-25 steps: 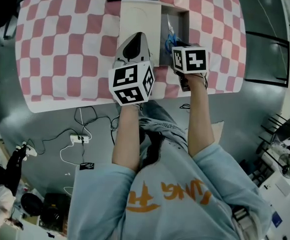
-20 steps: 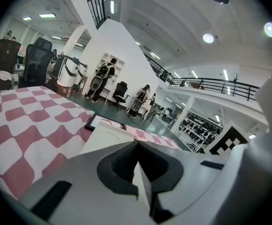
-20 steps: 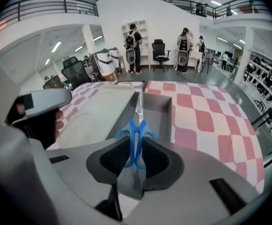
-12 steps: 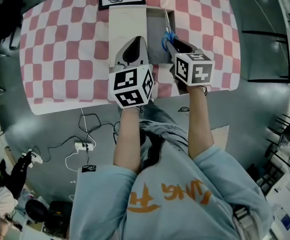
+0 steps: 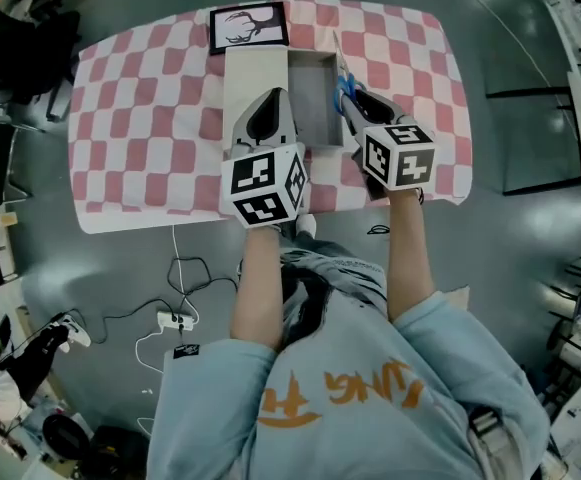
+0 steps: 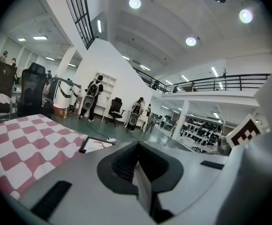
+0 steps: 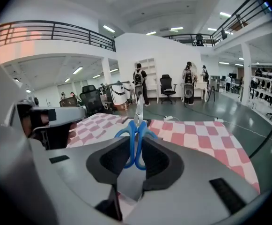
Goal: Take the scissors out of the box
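Observation:
Blue-handled scissors (image 7: 136,136) stand upright between the pads of my right gripper (image 7: 136,150), which is shut on the handle loops, steel blades pointing away. From the head view the scissors (image 5: 343,81) hang over the right wall of the open grey box (image 5: 310,103), lifted out of it by the right gripper (image 5: 354,105). My left gripper (image 5: 269,120) hovers over the box's white lid (image 5: 247,73), which lies to the left of the box. In its own view the left gripper (image 6: 137,159) has its jaws pressed together with nothing in them.
The box sits at the far middle of a table under a pink-and-white checked cloth (image 5: 145,118). A framed deer picture (image 5: 248,26) lies just beyond the lid. Cables and a power strip (image 5: 170,320) are on the floor near the person's feet.
Both grippers have risen away from the table. The scissors came up with the right gripper, out of the box. The left gripper stayed shut.

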A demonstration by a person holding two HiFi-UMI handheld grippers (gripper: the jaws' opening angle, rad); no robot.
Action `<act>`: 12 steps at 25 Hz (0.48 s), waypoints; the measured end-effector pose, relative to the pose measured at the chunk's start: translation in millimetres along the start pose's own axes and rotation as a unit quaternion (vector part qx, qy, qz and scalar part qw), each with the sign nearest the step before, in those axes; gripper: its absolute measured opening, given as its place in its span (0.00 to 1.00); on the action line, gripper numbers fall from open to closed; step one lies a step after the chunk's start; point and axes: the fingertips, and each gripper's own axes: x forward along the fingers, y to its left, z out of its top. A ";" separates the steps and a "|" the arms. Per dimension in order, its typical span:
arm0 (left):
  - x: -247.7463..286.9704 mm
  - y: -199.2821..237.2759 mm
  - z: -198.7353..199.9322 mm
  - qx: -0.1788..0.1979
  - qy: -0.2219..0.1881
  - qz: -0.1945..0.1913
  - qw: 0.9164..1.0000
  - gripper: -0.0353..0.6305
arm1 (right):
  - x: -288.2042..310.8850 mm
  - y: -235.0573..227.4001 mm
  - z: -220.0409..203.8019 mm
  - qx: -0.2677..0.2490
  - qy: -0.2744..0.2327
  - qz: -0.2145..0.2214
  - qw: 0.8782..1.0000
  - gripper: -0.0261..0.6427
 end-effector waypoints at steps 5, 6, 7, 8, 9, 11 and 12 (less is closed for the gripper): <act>-16.1 -13.8 22.7 0.019 -0.027 0.013 0.999 0.08 | -37.4 -5.5 37.7 -0.027 -0.068 0.006 0.997 0.16; -18.3 -17.3 28.0 0.026 -0.034 0.015 0.999 0.08 | -44.1 -7.3 44.8 -0.031 -0.083 0.007 0.996 0.16; -20.0 -20.4 33.4 0.033 -0.041 0.018 0.998 0.08 | -50.0 -9.0 51.9 -0.035 -0.098 0.007 0.995 0.16; -21.5 -23.1 38.6 0.041 -0.047 0.020 0.998 0.08 | -55.4 -10.5 58.3 -0.038 -0.113 0.008 0.993 0.16; -22.8 -25.5 43.8 0.048 -0.053 0.023 0.997 0.08 | -60.5 -12.0 64.3 -0.041 -0.126 0.008 0.991 0.16; -24.4 -29.6 54.5 0.058 -0.064 0.028 0.996 0.08 | -69.8 -15.4 76.0 -0.046 -0.150 0.007 0.988 0.16; -25.1 -31.8 59.7 0.063 -0.069 0.030 0.995 0.08 | -74.5 -17.2 81.4 -0.047 -0.161 0.007 0.986 0.16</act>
